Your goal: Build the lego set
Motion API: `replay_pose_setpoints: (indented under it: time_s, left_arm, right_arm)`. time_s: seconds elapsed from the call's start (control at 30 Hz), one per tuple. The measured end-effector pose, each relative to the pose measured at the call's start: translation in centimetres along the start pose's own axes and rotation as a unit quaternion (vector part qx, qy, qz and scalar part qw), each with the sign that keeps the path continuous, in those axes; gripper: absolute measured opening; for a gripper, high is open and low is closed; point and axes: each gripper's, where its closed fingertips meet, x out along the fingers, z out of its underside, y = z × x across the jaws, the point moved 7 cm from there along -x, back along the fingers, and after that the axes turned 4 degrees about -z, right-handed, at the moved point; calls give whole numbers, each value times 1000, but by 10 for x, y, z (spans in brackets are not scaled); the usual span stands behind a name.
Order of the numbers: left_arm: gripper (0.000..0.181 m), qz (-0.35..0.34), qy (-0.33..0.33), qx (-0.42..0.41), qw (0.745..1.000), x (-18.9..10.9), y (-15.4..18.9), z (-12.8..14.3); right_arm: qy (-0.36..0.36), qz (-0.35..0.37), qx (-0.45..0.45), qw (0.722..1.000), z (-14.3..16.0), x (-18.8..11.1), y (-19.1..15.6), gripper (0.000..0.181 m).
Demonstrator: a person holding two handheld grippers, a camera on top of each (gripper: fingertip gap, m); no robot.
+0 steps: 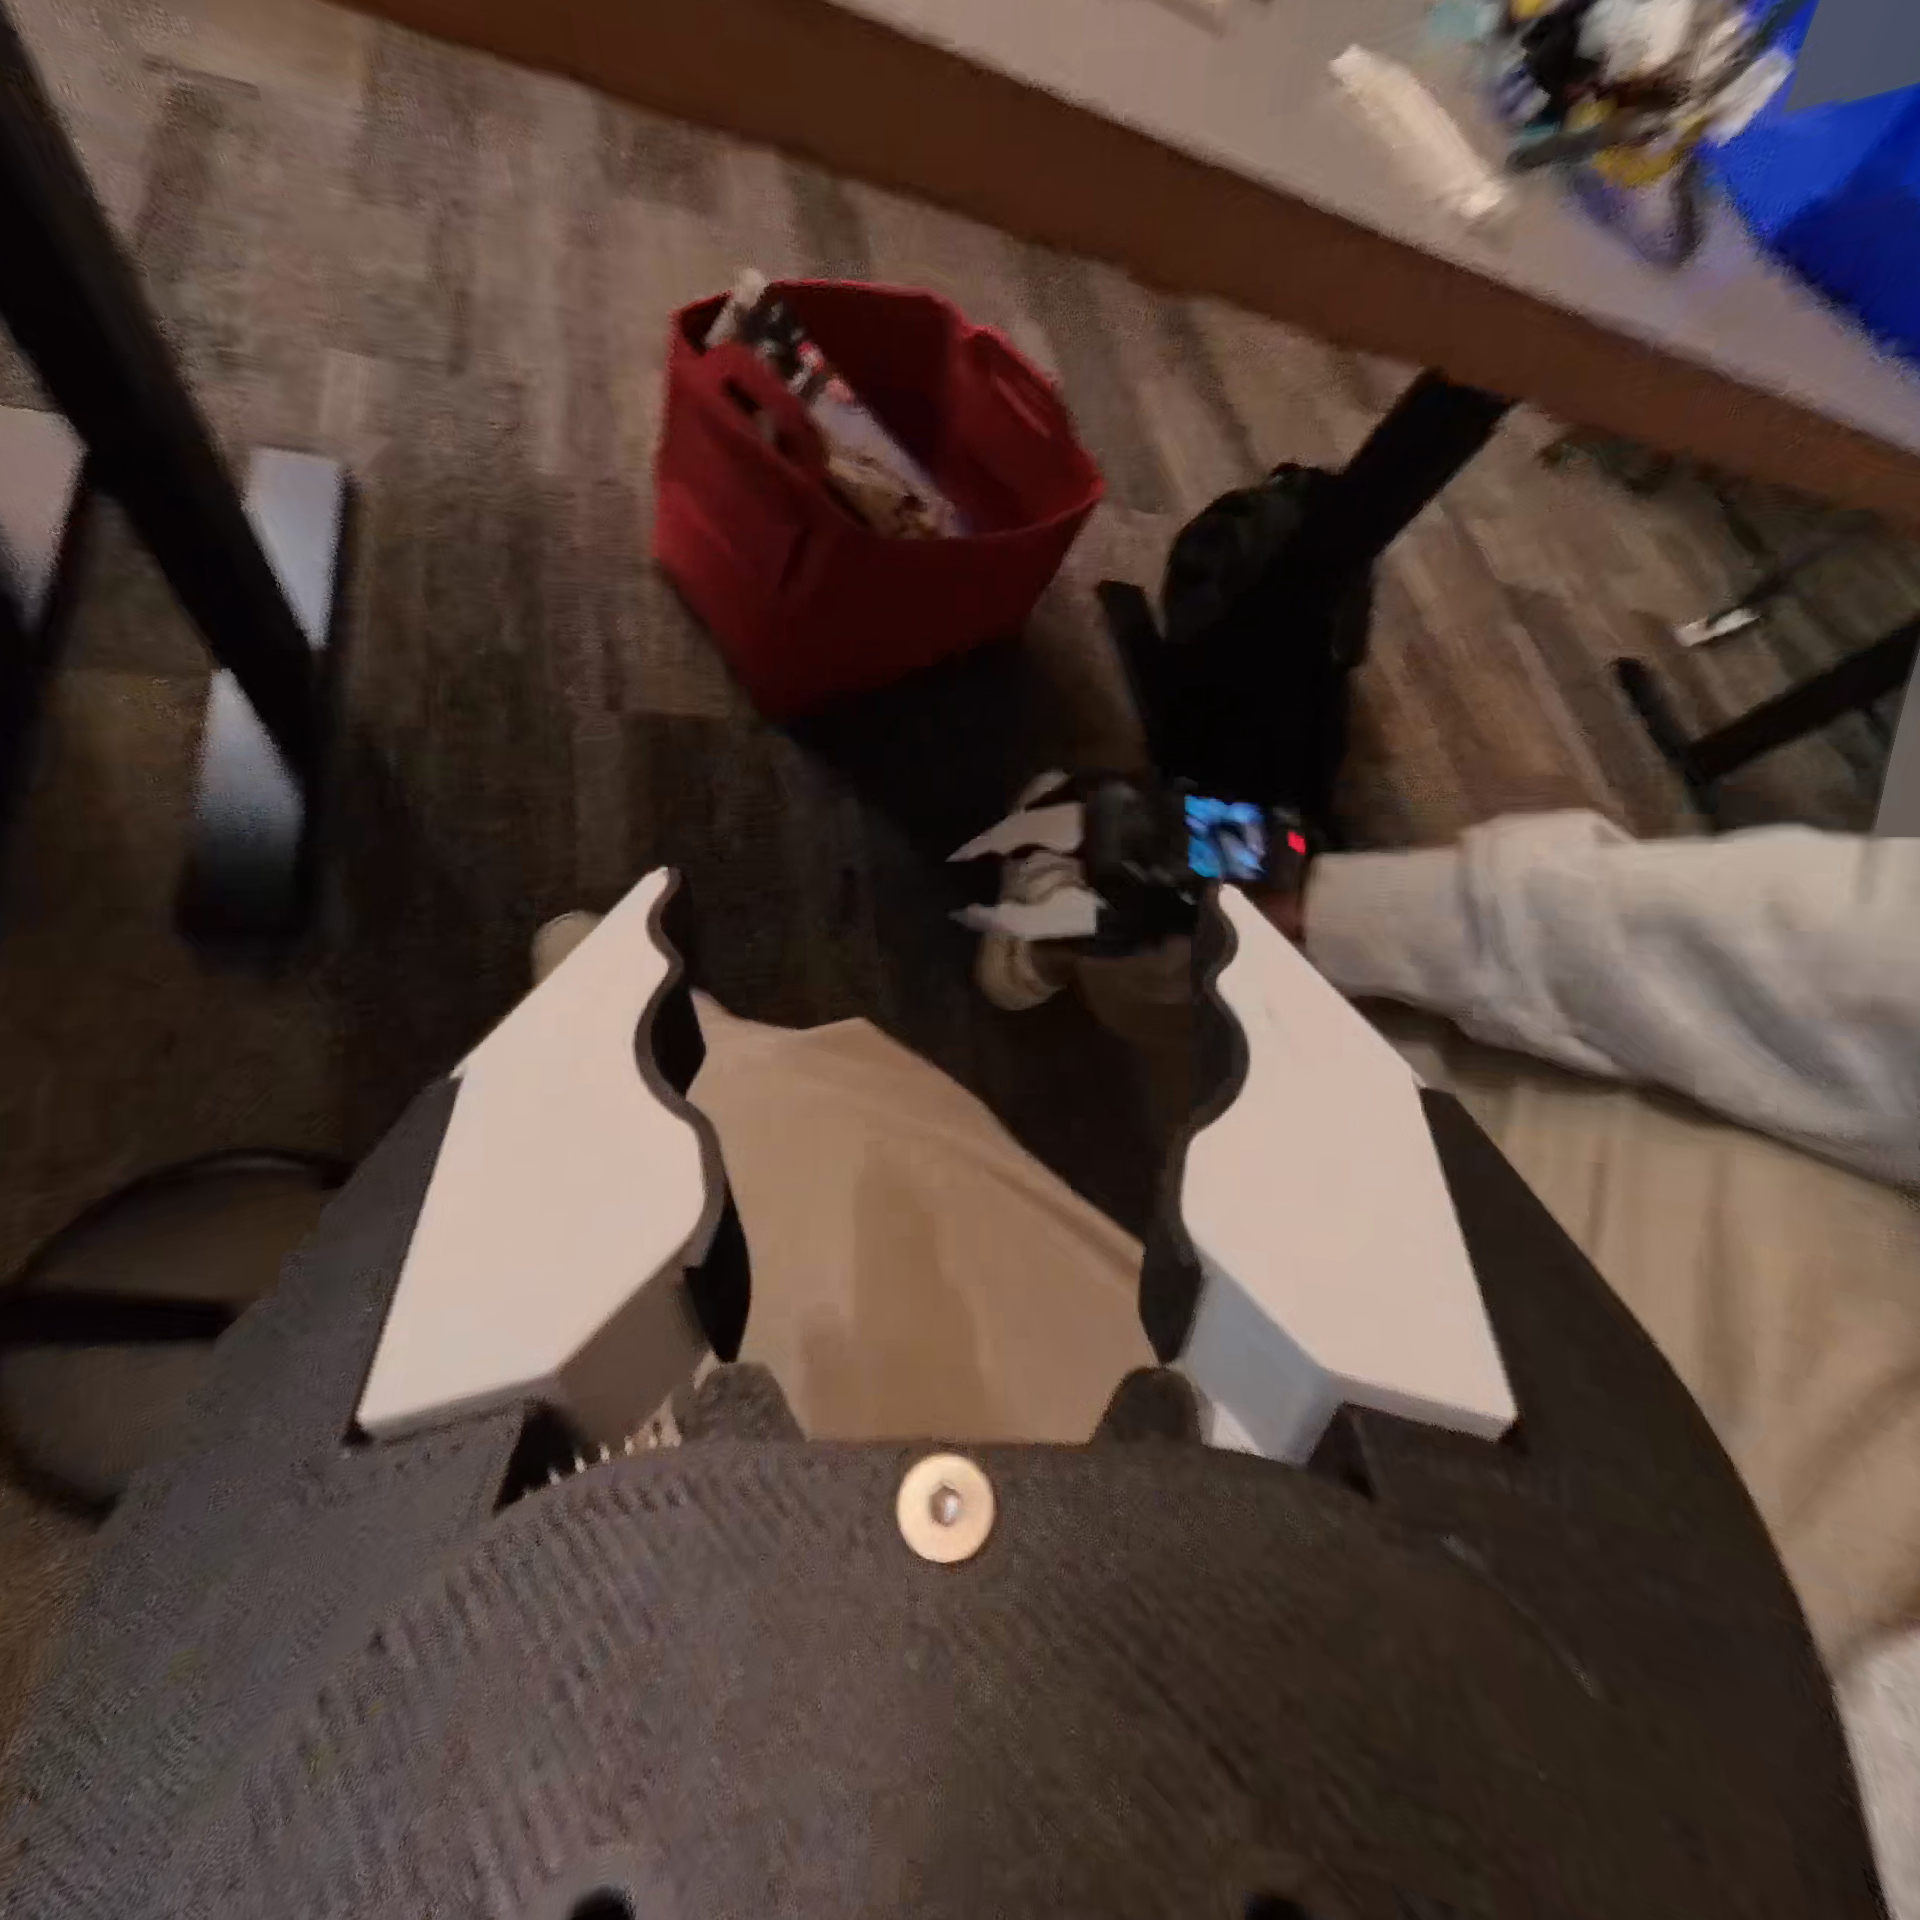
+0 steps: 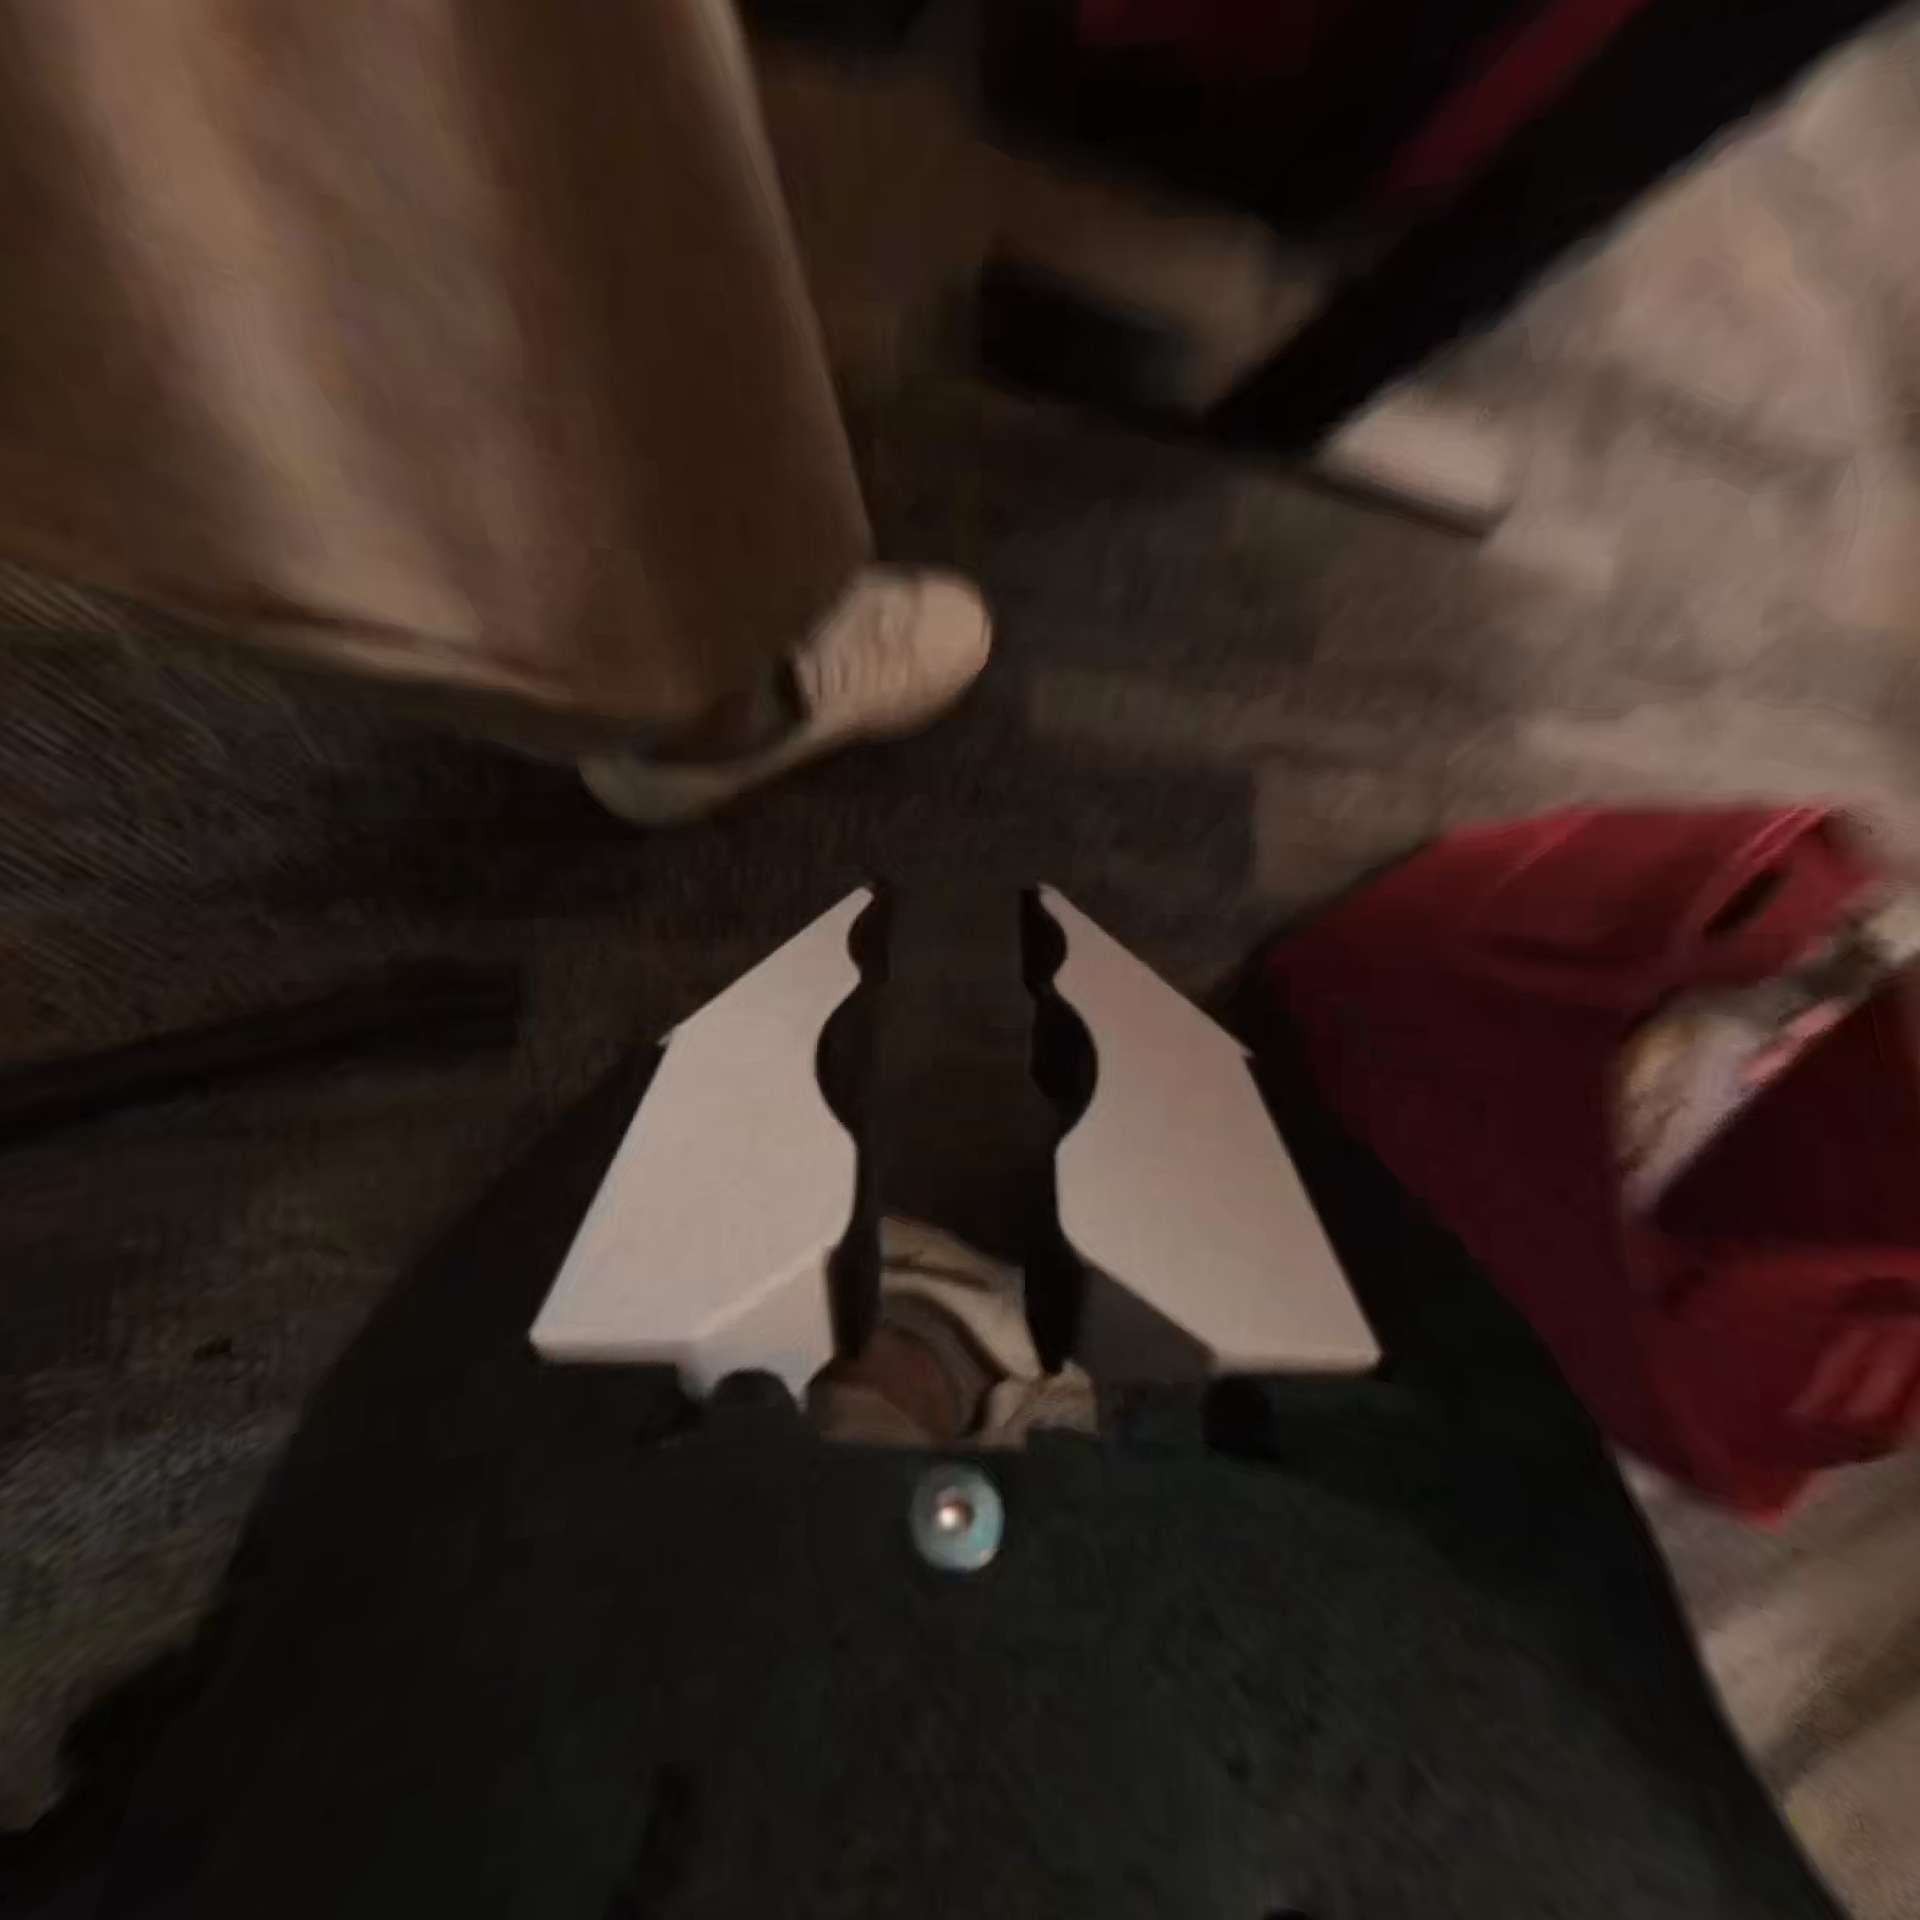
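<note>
A blurred heap of Lego parts (image 1: 1621, 83) lies on the table top (image 1: 1195, 114) at the upper right of the left wrist view, next to something blue (image 1: 1839, 197). My left gripper (image 1: 943, 888) is open wide and empty, held below table height over a tan trouser leg (image 1: 914, 1226) and the floor. My right gripper (image 2: 954, 894) has its jaws a narrow gap apart with nothing between them, and it points at the carpet. It also shows in the left wrist view (image 1: 987, 883), held out by an arm in a white sleeve (image 1: 1610, 956).
A red fabric basket (image 1: 862, 488) holding booklets stands on the carpet; it also shows in the right wrist view (image 2: 1558, 1143). A black bag (image 1: 1257, 623) leans by a table leg. Dark furniture legs (image 1: 156, 416) stand at left. A light shoe (image 2: 894, 665) rests on the floor. My right fingertips sit around 30 cm from my left ones.
</note>
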Motion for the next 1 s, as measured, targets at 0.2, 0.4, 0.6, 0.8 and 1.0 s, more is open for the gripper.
replay_pose_setpoints:
  time_s: [0.2, 0.4, 0.6, 0.8, 1.0]
  left_arm:
    - [87, -63, -113, 13, 992, 2, -74, 39]
    - [86, -69, -93, -127, 985, -14, -120, 60]
    - [74, -113, -143, -116, 976, -18, -140, 90]
    - [69, -105, -125, -156, 974, -18, -153, 94]
    - [69, -113, -131, -130, 976, -17, -152, 94]
  right_arm:
    - [-180, 160, 115, 964, 182, 189, 113, 4]
    - [-95, 62, 629, 769, 236, 271, 140, 25]
    - [-142, 33, 695, 704, 260, 317, 135, 8]
    - [-152, 12, 756, 637, 273, 343, 113, 17]
    - [-154, 13, 758, 634, 277, 347, 116, 15]
